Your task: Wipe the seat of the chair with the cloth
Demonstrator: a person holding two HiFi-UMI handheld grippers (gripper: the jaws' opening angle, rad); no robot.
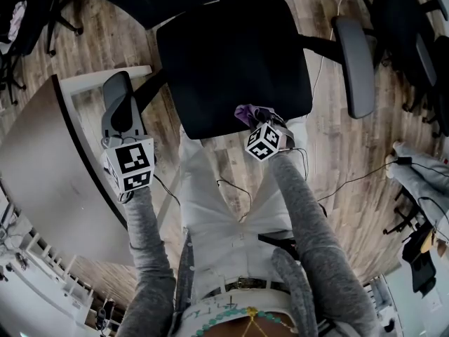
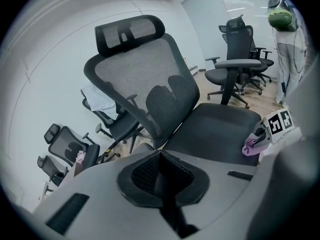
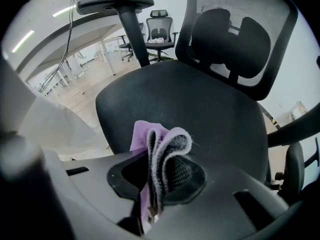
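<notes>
Clamping a folded purple fleece cloth, the right gripper sits poised at the black chair seat's front edge for wiping; the left gripper idles closed, empty.

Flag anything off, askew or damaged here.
Nothing stands out. The seat looks intact, with no spill visible. The right gripper is shut on the purple cloth, which is bunched, at the seat's front edge. The left gripper is shut and empty near the armrest.

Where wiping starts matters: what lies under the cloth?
Under the cloth, held folded in the right tool, is the front edge of the black chair seat. The cloth itself hides the spot beneath, so contact cannot be judged.
</notes>
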